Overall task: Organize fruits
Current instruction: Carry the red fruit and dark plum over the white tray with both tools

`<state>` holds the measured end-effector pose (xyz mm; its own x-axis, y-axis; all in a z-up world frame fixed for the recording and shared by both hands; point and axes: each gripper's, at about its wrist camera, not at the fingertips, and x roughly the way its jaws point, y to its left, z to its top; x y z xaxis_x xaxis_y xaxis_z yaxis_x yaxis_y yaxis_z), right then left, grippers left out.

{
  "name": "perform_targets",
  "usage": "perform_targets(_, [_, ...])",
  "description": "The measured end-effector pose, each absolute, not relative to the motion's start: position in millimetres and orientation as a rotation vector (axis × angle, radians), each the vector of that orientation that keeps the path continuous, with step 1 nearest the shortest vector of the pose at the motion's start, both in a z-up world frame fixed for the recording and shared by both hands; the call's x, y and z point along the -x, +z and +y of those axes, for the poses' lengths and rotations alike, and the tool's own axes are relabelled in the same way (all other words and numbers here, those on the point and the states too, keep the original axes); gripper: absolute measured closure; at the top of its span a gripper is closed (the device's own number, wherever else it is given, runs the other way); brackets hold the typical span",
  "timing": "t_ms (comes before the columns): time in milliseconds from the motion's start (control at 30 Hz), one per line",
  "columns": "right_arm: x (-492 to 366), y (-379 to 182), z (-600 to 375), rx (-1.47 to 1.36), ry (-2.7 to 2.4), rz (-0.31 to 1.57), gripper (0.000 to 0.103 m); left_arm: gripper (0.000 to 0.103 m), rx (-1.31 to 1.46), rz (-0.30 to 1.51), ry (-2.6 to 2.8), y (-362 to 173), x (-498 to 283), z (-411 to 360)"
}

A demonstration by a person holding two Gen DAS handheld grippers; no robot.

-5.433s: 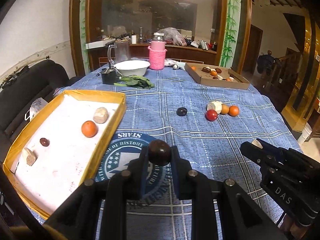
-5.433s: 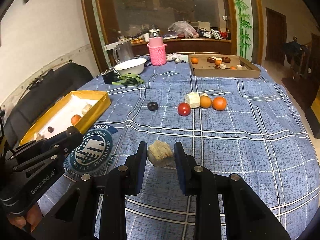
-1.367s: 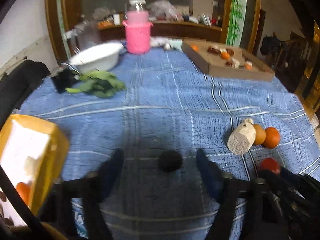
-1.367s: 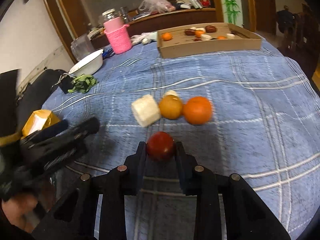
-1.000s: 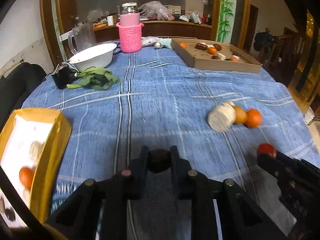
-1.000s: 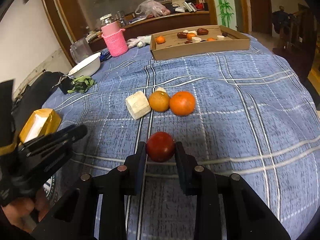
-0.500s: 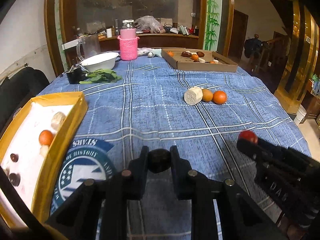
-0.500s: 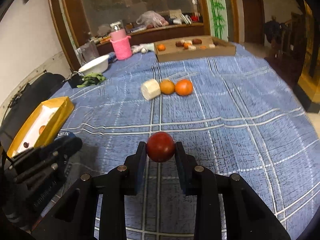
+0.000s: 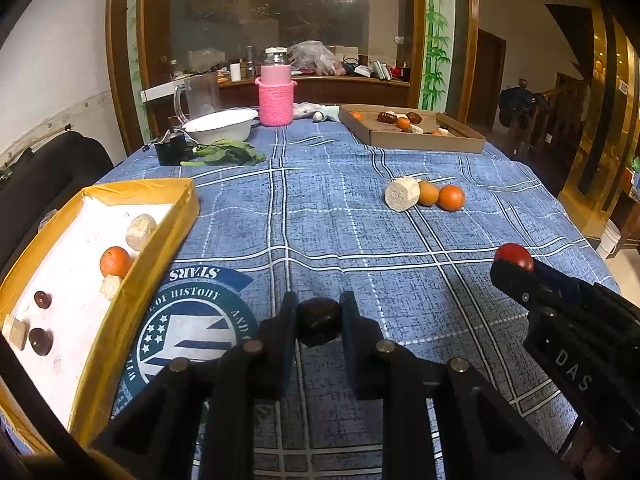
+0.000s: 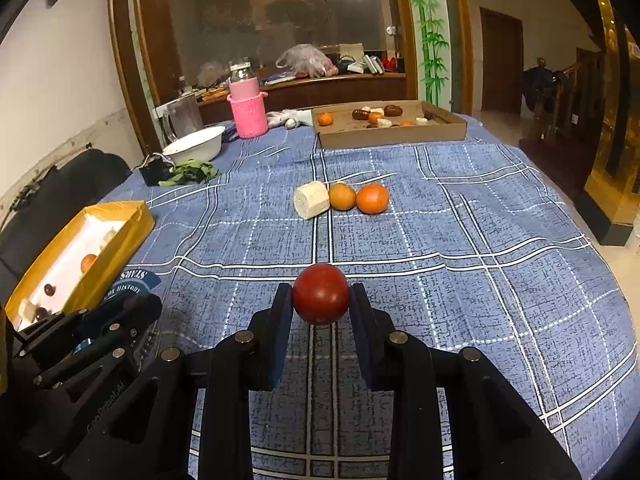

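My left gripper [image 9: 319, 322] is shut on a dark round fruit [image 9: 319, 319], held above the blue cloth beside the yellow tray [image 9: 168, 240]. The tray holds an orange [image 9: 115, 261], pale chunks and two dark fruits. My right gripper [image 10: 321, 300] is shut on a red round fruit [image 10: 321, 293]; it also shows in the left wrist view [image 9: 513, 257] at the right. On the cloth ahead lie a pale cut chunk [image 10: 311, 200], a yellow-orange fruit [image 10: 342, 196] and an orange [image 10: 372, 199] in a row.
A cardboard tray [image 10: 390, 134] with several fruits sits at the far right of the table. A white bowl [image 9: 218, 127], green leaves [image 9: 224, 156], a black object, a glass jug and a pink-sleeved jar [image 9: 276, 98] stand at the far left. A dark chair [image 10: 60, 196] is beside the yellow tray.
Both grippers have pulled back toward the near side of the table, each holding its fruit. The yellow tray has come further into the left wrist view; the row of fruits looks farther away.
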<state>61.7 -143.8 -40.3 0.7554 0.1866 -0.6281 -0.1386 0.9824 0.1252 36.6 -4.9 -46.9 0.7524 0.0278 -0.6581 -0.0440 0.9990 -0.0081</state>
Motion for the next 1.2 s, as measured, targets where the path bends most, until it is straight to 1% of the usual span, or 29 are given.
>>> perform_targets(1200, [-52.9,-34.8,-146.7,-0.068,0.164,0.636,0.075,0.08,0.01,0.708,0.092,-46.6,-31.6,-3.7])
